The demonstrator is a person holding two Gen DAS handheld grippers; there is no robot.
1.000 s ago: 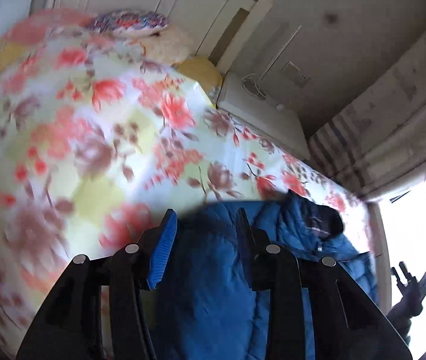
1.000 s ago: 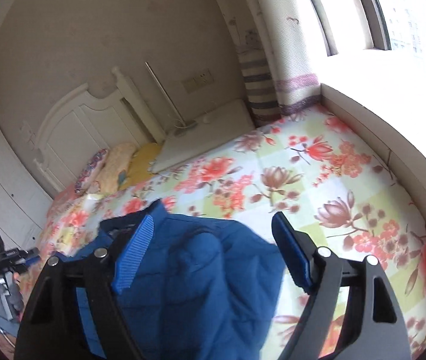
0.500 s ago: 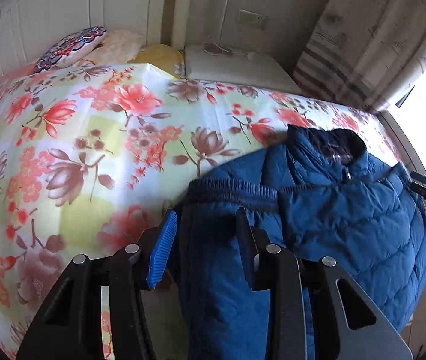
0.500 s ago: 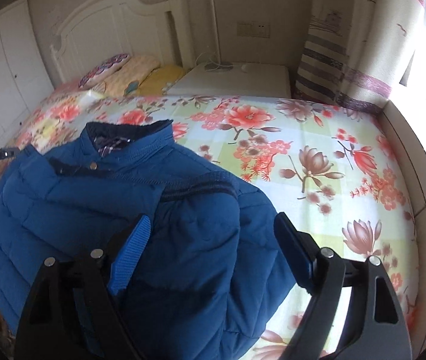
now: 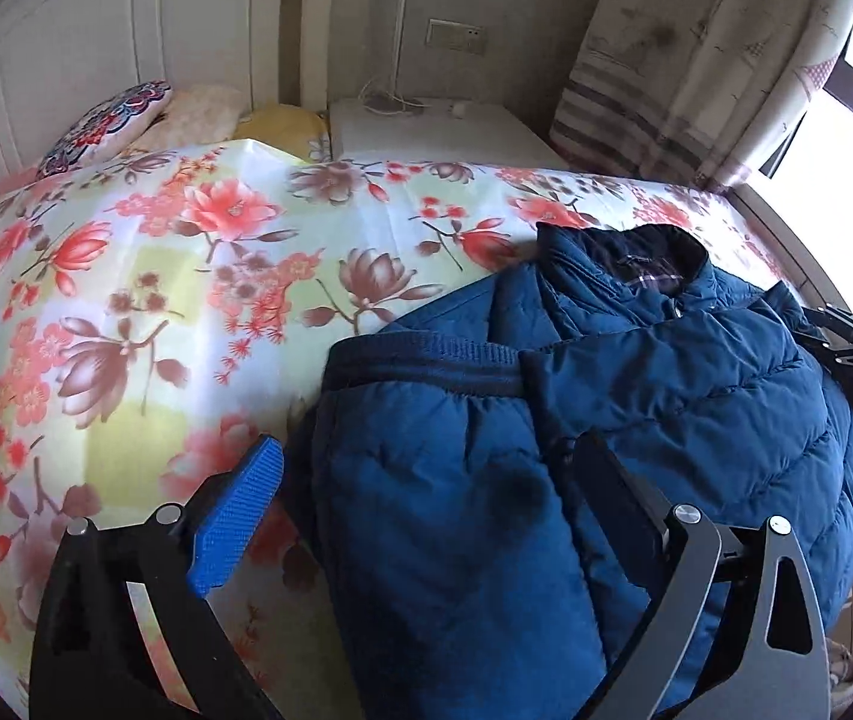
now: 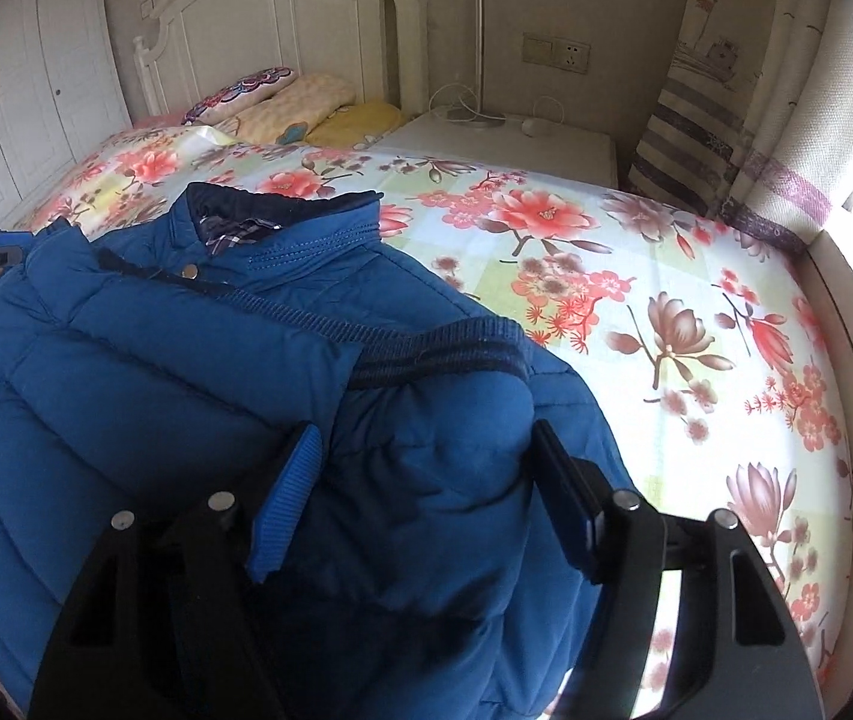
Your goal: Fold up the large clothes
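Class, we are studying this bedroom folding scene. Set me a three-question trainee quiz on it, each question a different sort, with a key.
1. True or false: the blue quilted puffer jacket lies on the floral bedsheet.
2. What stands on the white bedside cabinet? A: a thin-poled metal lamp; B: a vase; C: books.
3. Which part of the jacket lies nearest the patterned pillows?
Key: 1 true; 2 A; 3 the collar.
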